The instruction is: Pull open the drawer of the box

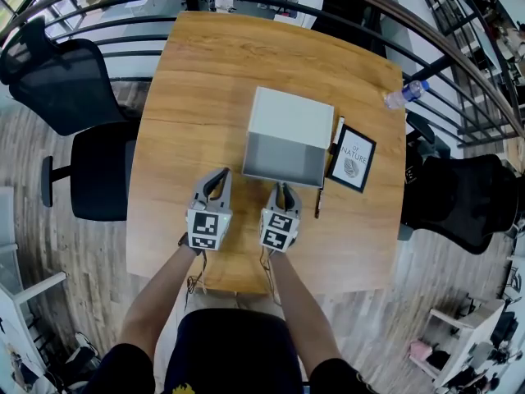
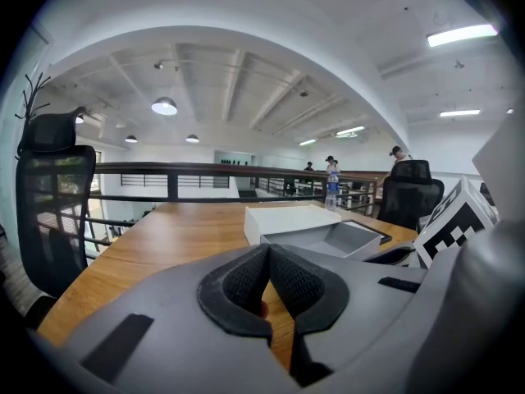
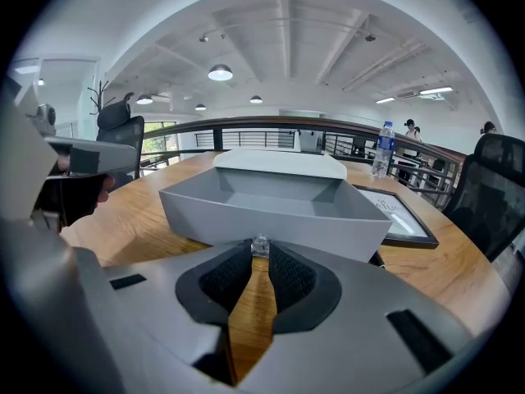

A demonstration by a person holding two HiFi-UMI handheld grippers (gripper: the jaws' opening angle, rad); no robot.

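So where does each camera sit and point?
Head view: on the person's head, looking down at the table; both forearms show.
Left gripper view: rides the left hand-held gripper, facing across the table; shut jaws show.
Right gripper view: rides the right hand-held gripper, jaws closed on the knob of the drawer.
Shared: all see the open drawer.

Bright, even light falls from round ceiling lamps (image 3: 220, 73) and strip lights (image 2: 461, 34) at upper right; my fisheye views bend and blacken at the corners, shadows soft
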